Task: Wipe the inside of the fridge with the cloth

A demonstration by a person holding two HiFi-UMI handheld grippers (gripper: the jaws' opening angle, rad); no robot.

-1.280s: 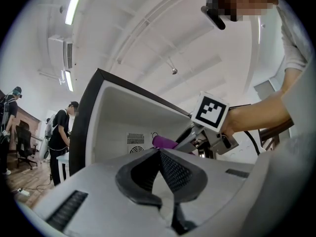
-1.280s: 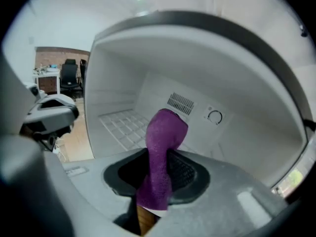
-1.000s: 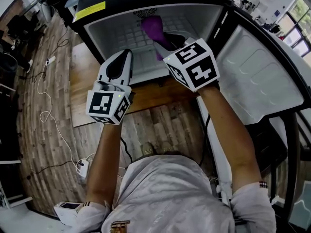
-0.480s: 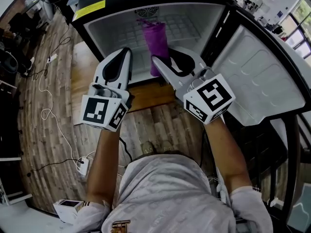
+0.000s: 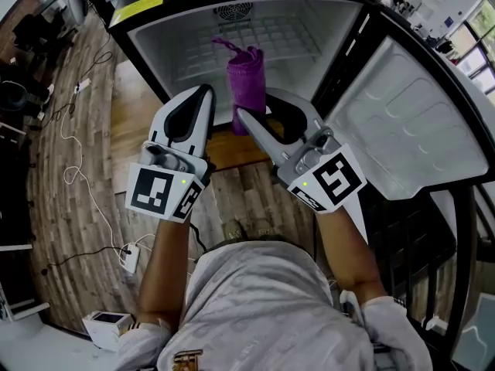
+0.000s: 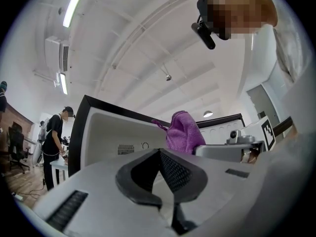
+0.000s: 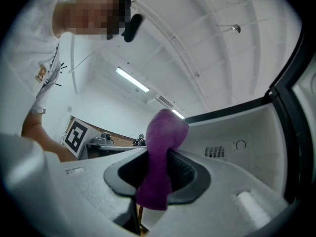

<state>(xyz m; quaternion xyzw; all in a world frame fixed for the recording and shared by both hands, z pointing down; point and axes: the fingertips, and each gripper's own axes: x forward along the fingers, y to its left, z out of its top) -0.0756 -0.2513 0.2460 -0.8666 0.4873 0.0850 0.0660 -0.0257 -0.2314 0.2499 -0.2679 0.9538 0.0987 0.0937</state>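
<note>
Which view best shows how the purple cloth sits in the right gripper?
Right gripper view: the cloth is pinched between the right gripper's jaws. Head view shows it before the open fridge; left gripper view, only its upper part.

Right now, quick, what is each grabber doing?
Left gripper: closed, holding nothing.
Right gripper: closed on the fuzzy purple cloth.

White left tool [image 5: 206, 91], grey shirt [image 5: 263, 304]
</note>
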